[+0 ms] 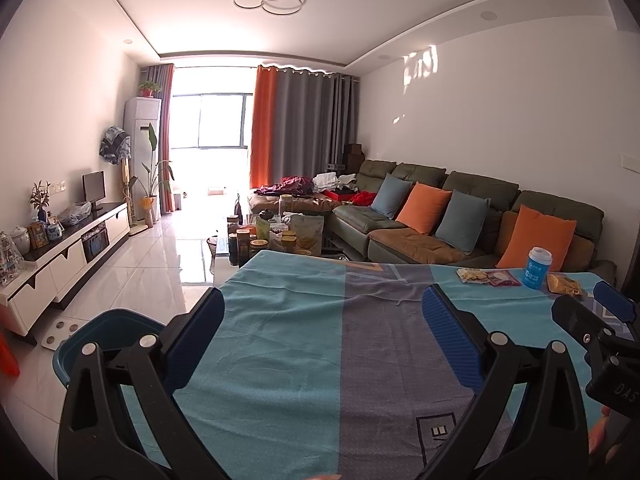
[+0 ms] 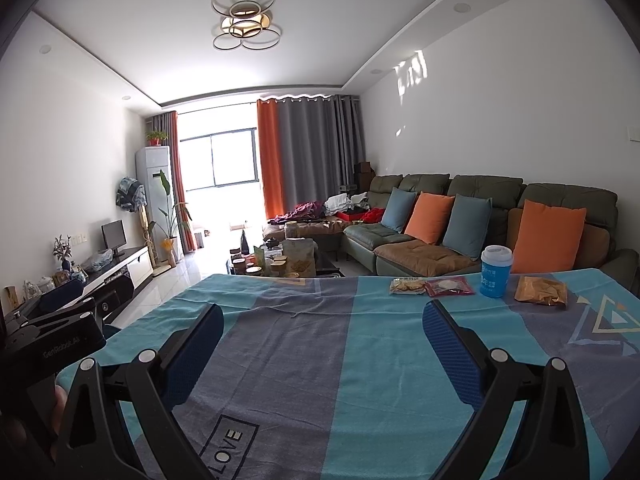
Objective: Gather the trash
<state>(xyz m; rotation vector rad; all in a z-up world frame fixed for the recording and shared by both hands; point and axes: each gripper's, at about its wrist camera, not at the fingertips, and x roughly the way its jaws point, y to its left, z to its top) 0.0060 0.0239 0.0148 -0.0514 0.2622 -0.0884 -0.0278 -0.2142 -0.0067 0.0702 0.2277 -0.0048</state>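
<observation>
- A table under a teal and grey striped tablecloth (image 2: 320, 360) fills the lower half of both views; the word "LOVE" is printed on it at the bottom of the right wrist view.
- A green sofa (image 2: 480, 188) with orange and blue cushions runs along the right wall behind the table.
- A teal bin (image 1: 104, 328) sits at lower left of the left wrist view, beside the table edge.
- The left gripper (image 1: 322, 316) hangs over the cloth, fingers spread wide, holding nothing.
- The right gripper (image 2: 322, 332) does the same, fingers spread and empty.
- A blue cup with a white lid (image 2: 495, 271) stands upright at the table's far right.
- The trash lies by it: a yellow-brown wrapper (image 2: 541, 291) to its right, a red packet (image 2: 449, 286) and a biscuit packet (image 2: 407, 286) to its left, all well apart from both grippers.
</observation>
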